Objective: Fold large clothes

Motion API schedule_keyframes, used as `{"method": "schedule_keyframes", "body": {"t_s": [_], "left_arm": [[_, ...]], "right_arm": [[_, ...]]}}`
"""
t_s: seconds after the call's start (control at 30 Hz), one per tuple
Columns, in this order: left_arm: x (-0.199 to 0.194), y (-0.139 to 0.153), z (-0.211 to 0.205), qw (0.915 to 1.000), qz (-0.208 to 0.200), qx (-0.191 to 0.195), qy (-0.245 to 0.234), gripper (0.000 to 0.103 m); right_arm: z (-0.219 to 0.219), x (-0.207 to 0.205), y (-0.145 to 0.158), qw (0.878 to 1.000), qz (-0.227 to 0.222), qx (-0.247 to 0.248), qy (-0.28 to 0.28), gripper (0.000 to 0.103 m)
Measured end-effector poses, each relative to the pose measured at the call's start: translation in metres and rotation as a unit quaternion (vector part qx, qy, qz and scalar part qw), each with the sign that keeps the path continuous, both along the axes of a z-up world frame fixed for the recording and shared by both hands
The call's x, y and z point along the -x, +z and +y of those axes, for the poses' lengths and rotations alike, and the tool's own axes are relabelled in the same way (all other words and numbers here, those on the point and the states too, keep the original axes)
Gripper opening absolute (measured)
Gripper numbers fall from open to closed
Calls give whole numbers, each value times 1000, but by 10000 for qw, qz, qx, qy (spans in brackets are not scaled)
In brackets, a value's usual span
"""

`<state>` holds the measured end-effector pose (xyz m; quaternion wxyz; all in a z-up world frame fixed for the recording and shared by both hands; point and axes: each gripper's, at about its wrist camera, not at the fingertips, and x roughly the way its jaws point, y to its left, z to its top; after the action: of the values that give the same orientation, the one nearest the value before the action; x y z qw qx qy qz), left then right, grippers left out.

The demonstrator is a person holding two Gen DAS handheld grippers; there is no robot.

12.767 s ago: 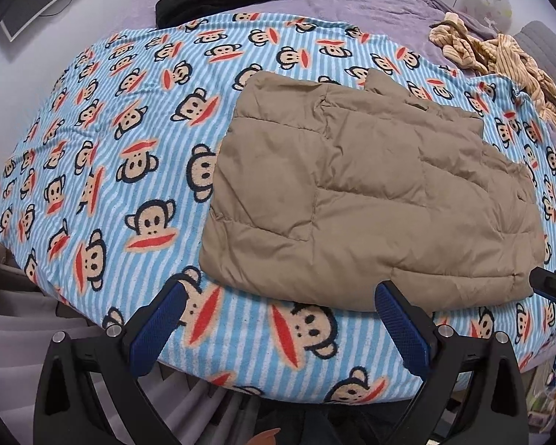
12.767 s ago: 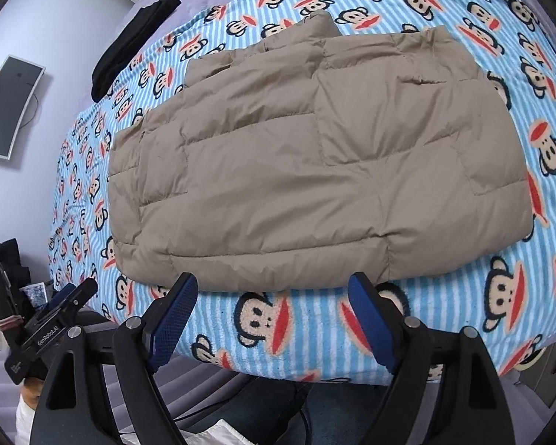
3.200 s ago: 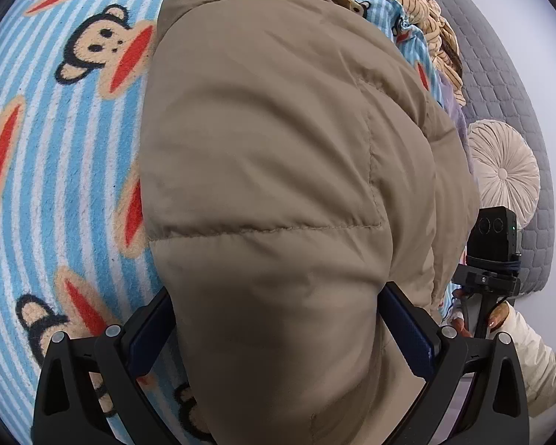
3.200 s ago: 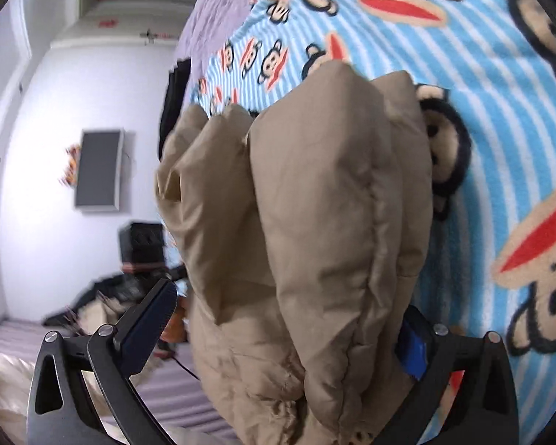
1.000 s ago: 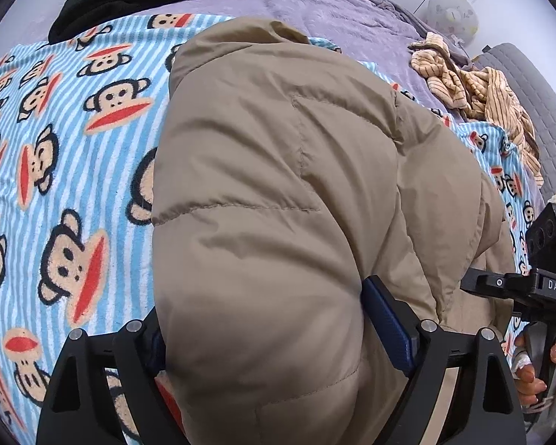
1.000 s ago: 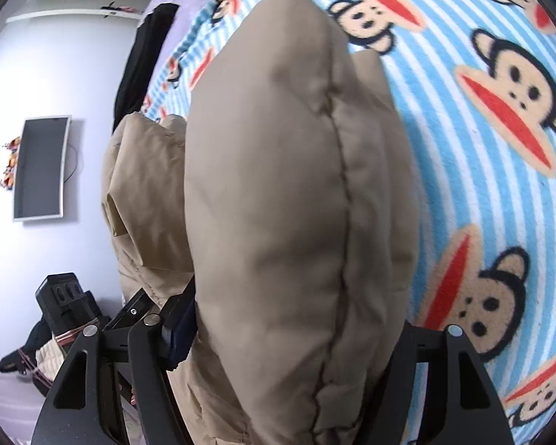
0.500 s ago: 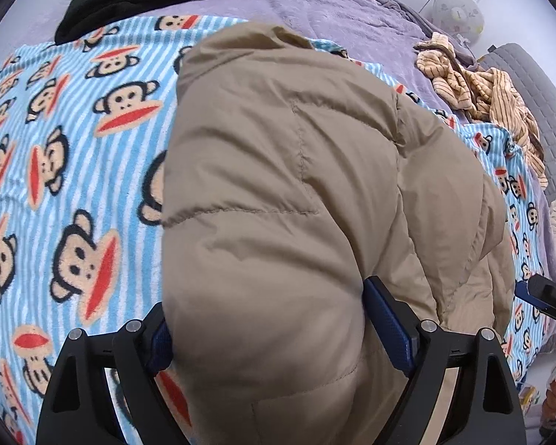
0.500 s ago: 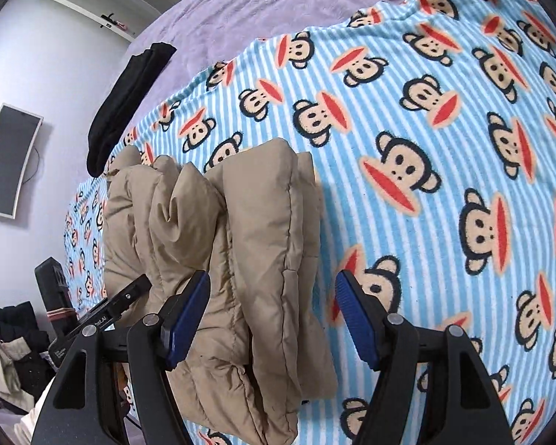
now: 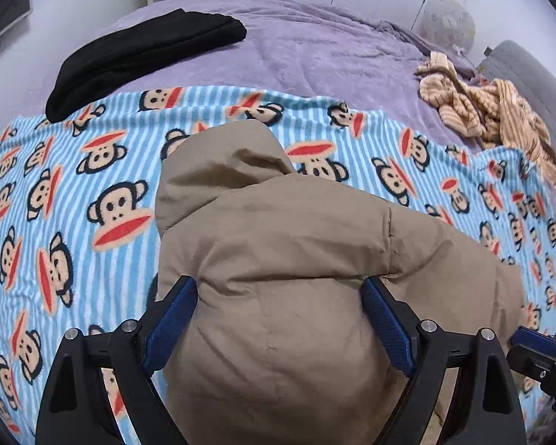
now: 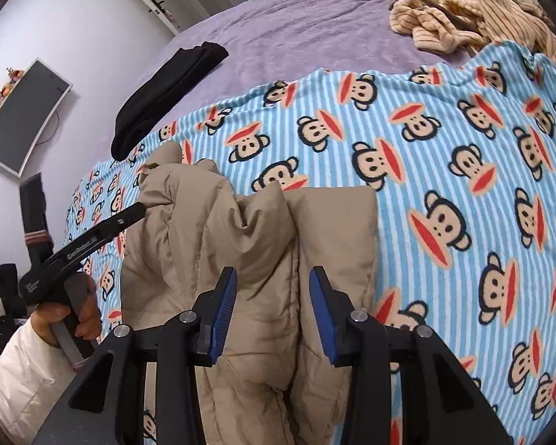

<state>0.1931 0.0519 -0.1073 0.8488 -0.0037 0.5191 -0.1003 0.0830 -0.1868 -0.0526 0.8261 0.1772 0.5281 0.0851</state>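
On the bed, the tan puffer jacket [image 9: 296, 259] is bunched into a thick folded bundle sitting on the monkey-print striped blanket [image 9: 74, 193], toward the near edge.

Left claw [image 9: 278, 319] has its blue pads spread wide on either side of the bundle's puffy end. The fabric bulges right up between them, so honestly I can't tell if it's pinching the jacket or just sitting around it loose.

Right claw [image 10: 274, 311] is over the other end, where you can see the stacked folds edge-on. Its fingers are parted, with a ridge of the jacket running up between them, and there's a visible gap on both sides, so it looks released and not squeezing anything.

From the right wrist view you can also see the left hand [image 10: 74, 315] wrapped around its handle, white sleeve and all.

Farther back on the purple bedspread [image 9: 315, 48]: a folded black garment [image 9: 141, 55] on the left, and a crumpled tan striped garment [image 9: 493, 115] over on the right.
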Motion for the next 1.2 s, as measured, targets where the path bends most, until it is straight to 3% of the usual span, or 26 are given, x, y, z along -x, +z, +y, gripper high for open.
{"method": "schedule_keyframes", "body": {"t_s": [0.13,0.23,0.33,0.5,0.87,1.2], "left_arm": [[4,-10,-30,9994,-38,-310,-151,93],[1,-17,-39,9990,-25,-417,-137,95],[-2,-25,-38,9992,10,-405,-52,95],[-1,-22,-37,9989,36,-452,-121,96],[53,22,-10,9982,41,-505,-308,96],[129,39,14,9973,358,-485,-421,95]], "right_arm": [[5,-11,-41,9983,472,298,-151,44],[-7,-15,-74,9954,816,129,-482,42],[-13,-20,-91,9946,841,10,-607,42],[-7,-29,-100,9954,809,339,-379,42],[-7,-21,-78,9941,924,344,-454,45],[1,42,-28,9950,792,365,-485,57]]}}
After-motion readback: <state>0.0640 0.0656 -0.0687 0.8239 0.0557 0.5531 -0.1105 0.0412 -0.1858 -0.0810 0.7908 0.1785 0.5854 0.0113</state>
